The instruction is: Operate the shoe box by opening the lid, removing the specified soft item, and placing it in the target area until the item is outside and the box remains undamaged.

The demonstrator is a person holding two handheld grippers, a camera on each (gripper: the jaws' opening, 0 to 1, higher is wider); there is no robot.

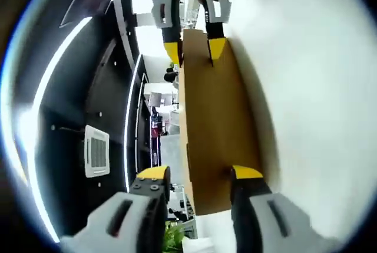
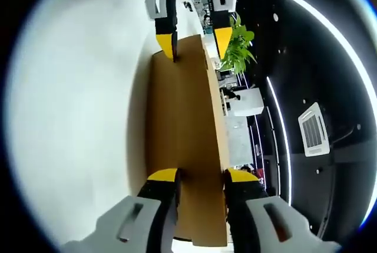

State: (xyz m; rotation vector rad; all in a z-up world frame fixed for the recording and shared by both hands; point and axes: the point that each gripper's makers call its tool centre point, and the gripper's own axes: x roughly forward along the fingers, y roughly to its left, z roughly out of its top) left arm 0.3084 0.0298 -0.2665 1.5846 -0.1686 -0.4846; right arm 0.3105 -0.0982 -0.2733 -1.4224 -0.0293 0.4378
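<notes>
Tongs both pinching box lid [image 1: 215, 129] ends: left tongs [image 1: 197, 175], right tongs [image 2: 200, 174].

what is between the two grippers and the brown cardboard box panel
Nothing visible stands in the way. The left gripper has its jaws on either side of one end of the brown cardboard panel, and the right gripper straddles the opposite end. It is unclear whether either is clamped on it.

White worktop [image 1: 318, 88] spreads pale and bare on one side. Dark ceiling beyond, a square air vent [image 1: 96, 150] set in it, bright light strips [image 2: 315, 20] curving across. Leafy green plant [image 2: 239, 49] by distant office furniture.
</notes>
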